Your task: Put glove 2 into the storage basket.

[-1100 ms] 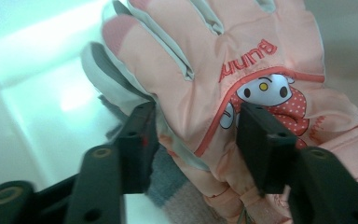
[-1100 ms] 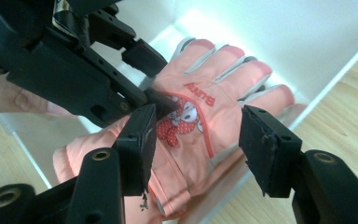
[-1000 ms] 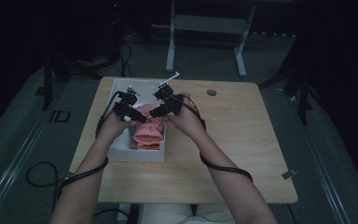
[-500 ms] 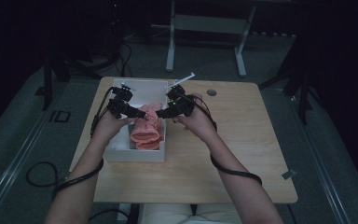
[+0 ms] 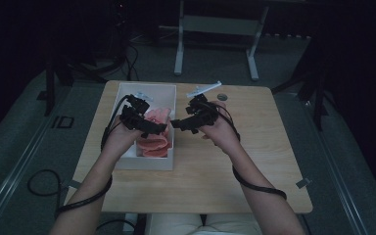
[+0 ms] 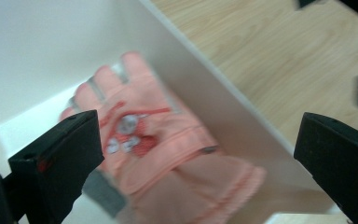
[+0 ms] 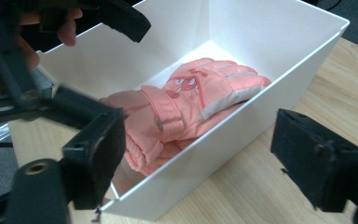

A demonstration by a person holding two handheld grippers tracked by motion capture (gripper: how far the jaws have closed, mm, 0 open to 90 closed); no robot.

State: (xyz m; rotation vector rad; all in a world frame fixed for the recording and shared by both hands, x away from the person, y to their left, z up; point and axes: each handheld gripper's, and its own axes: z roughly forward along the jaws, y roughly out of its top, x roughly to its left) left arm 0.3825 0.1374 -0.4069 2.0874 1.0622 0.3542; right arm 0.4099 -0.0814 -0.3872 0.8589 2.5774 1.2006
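A pink glove (image 5: 155,133) (image 6: 168,154) (image 7: 191,102) with a small print on its back lies inside a white box (image 5: 127,98) (image 6: 37,46) (image 7: 279,28) on the wooden table (image 5: 215,171). My left gripper (image 5: 157,128) (image 6: 200,154) hangs open just above the glove, over the box's right side. Held over the table just right of the box, my right gripper (image 5: 176,123) (image 7: 200,154) is open too, its jaws wide apart and empty. In the right gripper view the left gripper's black fingers (image 7: 121,18) reach over the box.
A small white strip (image 5: 204,89) lies at the table's far edge, with a dark round spot (image 5: 222,97) beside it. Cables trail from both forearms. A metal stand (image 5: 215,29) rises behind the table.
Both hands have drawn apart and back from the glove. The right gripper has moved right, out over the table beside the box; the glove lies loose in the box.
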